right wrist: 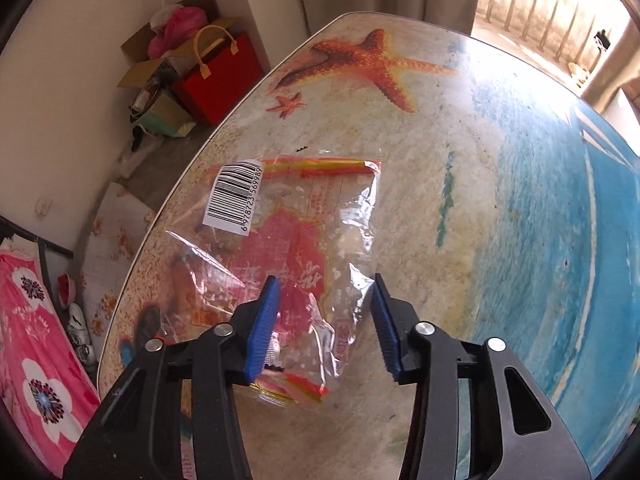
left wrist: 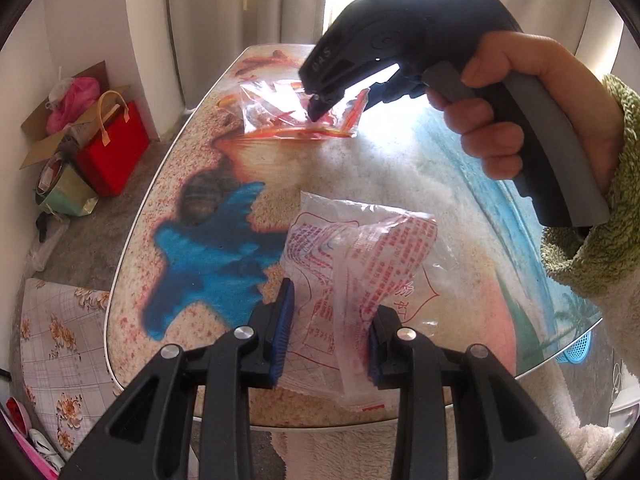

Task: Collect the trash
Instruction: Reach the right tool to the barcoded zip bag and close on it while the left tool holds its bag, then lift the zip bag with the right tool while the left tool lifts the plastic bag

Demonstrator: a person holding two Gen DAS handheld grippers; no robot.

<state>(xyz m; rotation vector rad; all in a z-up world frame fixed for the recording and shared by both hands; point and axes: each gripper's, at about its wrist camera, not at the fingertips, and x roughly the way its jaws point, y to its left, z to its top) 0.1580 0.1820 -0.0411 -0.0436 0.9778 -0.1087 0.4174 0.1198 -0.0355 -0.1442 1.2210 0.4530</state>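
Observation:
A clear plastic bag with red print hangs over the beach-print table, and my left gripper is shut on its lower part, both blue pads against the film. Further back lies a clear bag with an orange zip strip. In the right wrist view the same clear bag carries a barcode label. My right gripper points steeply down onto it, with crumpled film bunched between its blue pads. From the left wrist view, the right gripper tips dig into that bag, held by a hand in a green fleece sleeve.
On the floor left of the table stand a red gift bag, an open cardboard box and a floral-covered seat. Pink floral bedding lies at the lower left. A blue basket sits beneath the table's right edge.

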